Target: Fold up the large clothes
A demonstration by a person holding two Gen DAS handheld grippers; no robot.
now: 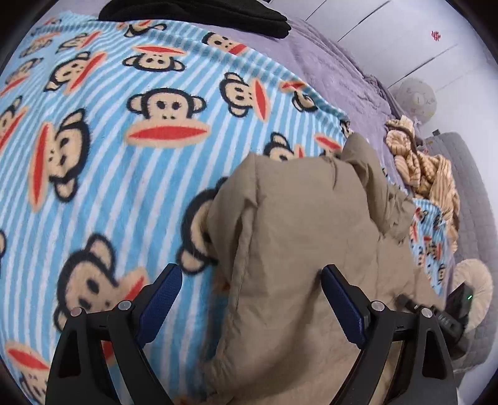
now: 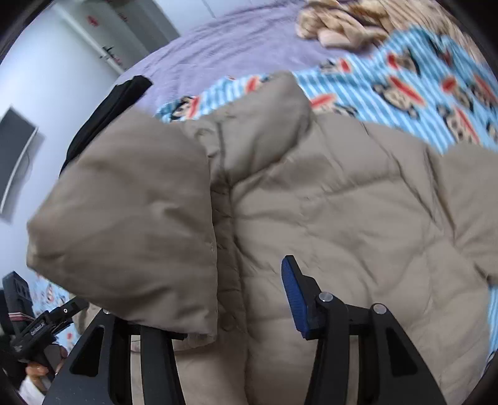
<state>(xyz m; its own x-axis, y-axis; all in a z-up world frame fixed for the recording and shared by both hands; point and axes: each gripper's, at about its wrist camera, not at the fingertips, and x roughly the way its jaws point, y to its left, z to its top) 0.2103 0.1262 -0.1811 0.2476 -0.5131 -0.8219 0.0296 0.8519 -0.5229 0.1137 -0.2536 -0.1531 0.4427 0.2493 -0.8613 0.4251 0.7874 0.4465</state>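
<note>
A tan padded jacket [image 1: 298, 236] lies on a blue striped monkey blanket [image 1: 118, 174]. My left gripper [image 1: 252, 296] is open wide above the jacket's left edge. The hem runs between its blue pads [image 1: 162, 299] without touching them. In the right wrist view the jacket [image 2: 342, 212] fills the frame, collar toward the far side. A folded-over sleeve [image 2: 130, 224] drapes over and hides the left finger of my right gripper [image 2: 224, 286]. Its right pad [image 2: 292, 299] stands clear of the cloth, so the jaws are open. The left gripper [image 2: 40, 327] also shows at the lower left, held by a hand [image 2: 34, 370].
The blanket lies on a purple bedspread [image 1: 336, 74]. A black garment [image 1: 199, 15] lies at the far edge. A heap of tan striped clothes [image 1: 423, 168] sits to the right, beside a grey quilted cover [image 1: 473, 193]. White cupboard doors [image 1: 404, 34] stand behind the bed.
</note>
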